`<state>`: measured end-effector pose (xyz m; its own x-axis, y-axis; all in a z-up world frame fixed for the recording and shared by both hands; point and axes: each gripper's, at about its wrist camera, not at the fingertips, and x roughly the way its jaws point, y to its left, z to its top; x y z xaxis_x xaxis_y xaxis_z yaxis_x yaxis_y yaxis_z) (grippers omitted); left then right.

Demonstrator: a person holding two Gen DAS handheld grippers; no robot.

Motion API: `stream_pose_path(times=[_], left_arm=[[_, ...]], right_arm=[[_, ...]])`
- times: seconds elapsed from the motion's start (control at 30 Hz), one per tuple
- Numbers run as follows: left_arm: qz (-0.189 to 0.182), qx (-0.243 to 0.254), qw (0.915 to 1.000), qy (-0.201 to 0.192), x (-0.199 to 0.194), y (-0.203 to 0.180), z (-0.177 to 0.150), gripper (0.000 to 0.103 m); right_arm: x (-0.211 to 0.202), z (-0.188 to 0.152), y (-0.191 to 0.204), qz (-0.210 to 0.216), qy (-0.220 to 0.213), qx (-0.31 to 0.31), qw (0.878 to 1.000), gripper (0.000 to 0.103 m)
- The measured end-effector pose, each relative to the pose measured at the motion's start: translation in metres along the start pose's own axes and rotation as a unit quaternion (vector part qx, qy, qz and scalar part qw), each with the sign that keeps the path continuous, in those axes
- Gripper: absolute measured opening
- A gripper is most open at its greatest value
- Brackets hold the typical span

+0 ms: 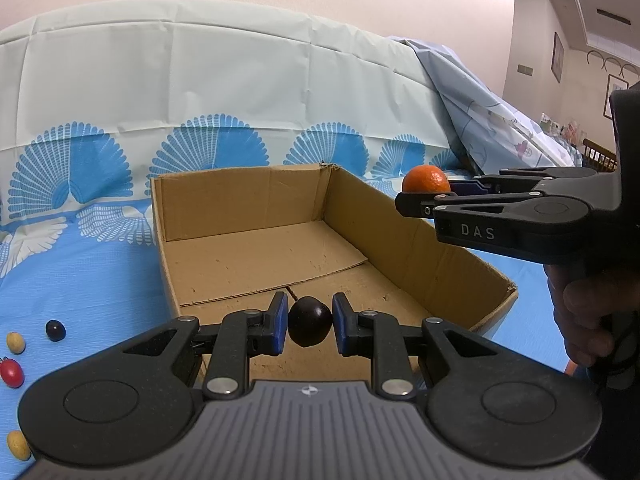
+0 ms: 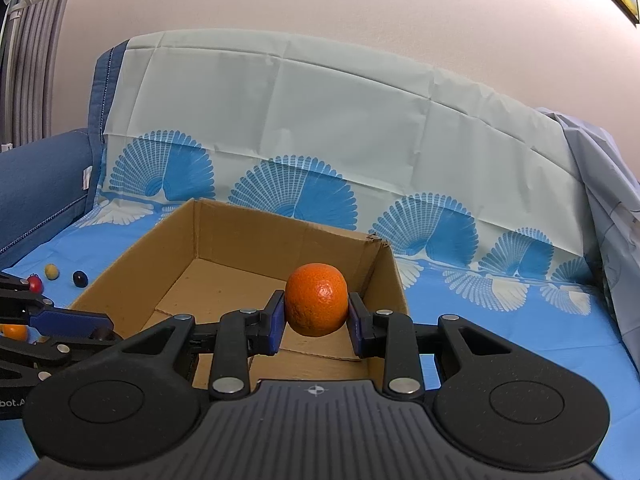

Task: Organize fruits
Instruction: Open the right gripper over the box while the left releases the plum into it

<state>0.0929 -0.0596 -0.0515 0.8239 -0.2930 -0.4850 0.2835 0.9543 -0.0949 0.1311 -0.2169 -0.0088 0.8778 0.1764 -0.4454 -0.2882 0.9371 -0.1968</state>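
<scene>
An open cardboard box (image 1: 404,236) stands on a blue cloth; its floor is bare. My left gripper (image 1: 310,326) is shut on a dark plum (image 1: 309,327) and holds it above the box's near edge. My right gripper (image 2: 316,308) is shut on an orange mandarin (image 2: 316,300) above the box's (image 2: 132,268) right side. The mandarin (image 1: 426,179) and the right gripper (image 1: 424,196) also show in the left wrist view, over the box's right wall. The left gripper (image 2: 98,330) shows at the left edge of the right wrist view.
Loose fruits lie on the cloth left of the box: a dark plum (image 1: 55,330), two tan fruits (image 1: 16,342) (image 1: 18,445) and a red one (image 1: 12,373). Another orange (image 2: 15,332) lies at far left. A patterned cloth-covered backrest (image 2: 320,128) rises behind the box.
</scene>
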Motion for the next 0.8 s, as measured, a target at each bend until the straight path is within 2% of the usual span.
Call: stream_pose_path(times=[0.73,0.8], left_arm=[[-0.007,0.002,1.0000,0.003,0.0024,-0.0026,-0.0019,0.026],[-0.016,0.000,0.9998,0.008,0.0035,-0.0033,-0.0027,0.030]], right_arm=[[0.0011,0.0010,0.0000,0.000,0.003,0.000,1.000,0.033],[0.0021,0.0001,0.0005,-0.001,0.006,0.002,1.000,0.038]])
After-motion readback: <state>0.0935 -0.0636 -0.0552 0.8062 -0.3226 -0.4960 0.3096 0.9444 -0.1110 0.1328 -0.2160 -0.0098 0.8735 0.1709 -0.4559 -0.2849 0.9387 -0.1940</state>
